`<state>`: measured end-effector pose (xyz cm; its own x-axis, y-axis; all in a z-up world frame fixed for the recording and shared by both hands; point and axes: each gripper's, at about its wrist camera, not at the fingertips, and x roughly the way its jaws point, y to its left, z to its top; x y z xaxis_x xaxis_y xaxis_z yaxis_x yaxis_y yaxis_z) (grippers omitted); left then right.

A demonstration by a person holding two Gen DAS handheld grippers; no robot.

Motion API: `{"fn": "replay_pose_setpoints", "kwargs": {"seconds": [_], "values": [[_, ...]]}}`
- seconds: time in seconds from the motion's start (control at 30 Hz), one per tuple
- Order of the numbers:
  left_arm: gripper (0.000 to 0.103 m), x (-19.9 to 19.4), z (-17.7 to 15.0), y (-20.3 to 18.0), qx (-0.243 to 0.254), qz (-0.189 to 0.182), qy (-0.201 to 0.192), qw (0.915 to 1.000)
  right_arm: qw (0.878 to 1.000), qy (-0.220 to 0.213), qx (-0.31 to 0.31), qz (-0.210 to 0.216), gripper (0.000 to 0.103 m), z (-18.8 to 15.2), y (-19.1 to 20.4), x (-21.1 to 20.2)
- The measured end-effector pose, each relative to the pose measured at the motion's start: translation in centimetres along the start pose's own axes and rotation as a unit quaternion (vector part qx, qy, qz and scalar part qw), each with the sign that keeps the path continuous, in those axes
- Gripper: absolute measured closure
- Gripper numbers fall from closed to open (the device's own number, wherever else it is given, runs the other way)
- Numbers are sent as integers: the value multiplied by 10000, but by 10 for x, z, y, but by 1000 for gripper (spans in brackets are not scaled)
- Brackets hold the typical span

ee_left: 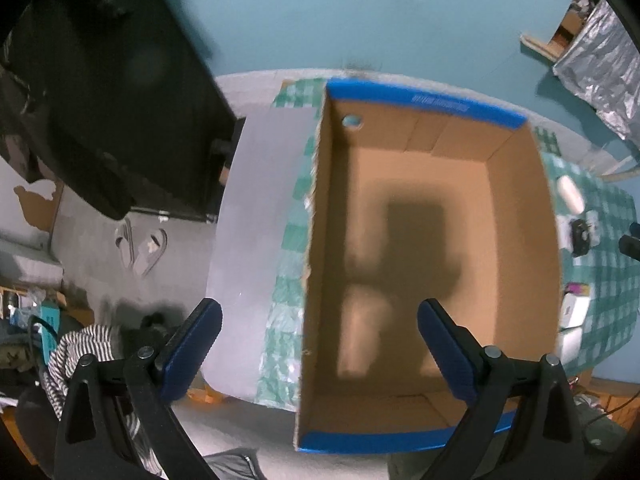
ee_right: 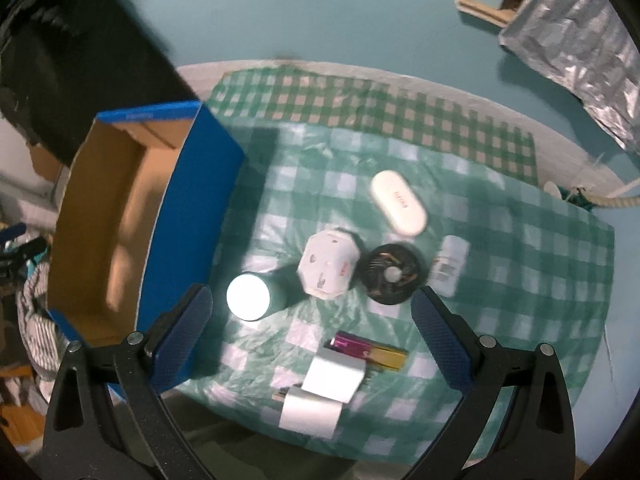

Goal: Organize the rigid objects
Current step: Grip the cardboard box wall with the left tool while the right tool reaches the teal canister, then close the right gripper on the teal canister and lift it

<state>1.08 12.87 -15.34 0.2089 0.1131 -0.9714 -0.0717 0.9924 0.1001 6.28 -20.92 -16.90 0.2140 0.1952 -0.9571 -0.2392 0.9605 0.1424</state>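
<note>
The left gripper (ee_left: 320, 320) was held above an open cardboard box (ee_left: 432, 240) with blue outer walls; its 2 blue-padded fingers were spread wide and nothing was held between them. A blurred shadow was cast on the bare brown floor of the box. White lettering was printed on the blue far rim, but it was too blurred to be read. A round hole was cut in the far inner wall near the left corner. A grey sheet (ee_left: 256, 220) was laid just beside the box on the left, over the green-and-white checked tablecloth (ee_left: 608, 272).

The right gripper (ee_right: 308, 308) was likewise held wide open and empty over the cloth, to the right of the box (ee_right: 120, 220). Between its fingers, several items were seen on the cloth: a cylinder with a bright white top (ee_right: 250, 296), an octagonal white container (ee_right: 328, 266) with small red print that could not be read, and a black round fan-like disc (ee_right: 394, 274) touching the container's right side. A white oval case (ee_right: 398, 208) bearing illegible red lettering was placed farther back. A magenta-and-gold battery (ee_right: 370, 354), marked with a letter resembling "S", was lying near 2 white blocks (ee_right: 334, 378) at the near edge. A small white labelled packet (ee_right: 450, 264) was lying right of the disc.
</note>
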Motion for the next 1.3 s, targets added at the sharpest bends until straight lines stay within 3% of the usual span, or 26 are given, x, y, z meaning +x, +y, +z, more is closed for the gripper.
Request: {"fn": "replay_pose_setpoints", "kwargs": {"seconds": [0.3, 0.8, 0.9, 0.97, 1.3], "values": [[8, 34, -17, 6, 131, 9, 254, 9996, 9972, 159, -720, -124, 5, -1, 30, 38], [30, 66, -23, 12, -25, -326, 575, 9978, 9896, 558, -1323, -44, 31, -15, 53, 93], [47, 71, -25, 11, -51, -370, 707, 9968, 9888, 641, -1351, 2, 45, -16, 55, 100], [48, 71, -26, 9, -39, -435, 715, 9965, 9887, 666, -1346, 27, 53, -15, 56, 103], [77, 76, -33, -2, 259, -532, 804, 9950, 9895, 543, -1317, 252, 59, -11, 56, 95]]}}
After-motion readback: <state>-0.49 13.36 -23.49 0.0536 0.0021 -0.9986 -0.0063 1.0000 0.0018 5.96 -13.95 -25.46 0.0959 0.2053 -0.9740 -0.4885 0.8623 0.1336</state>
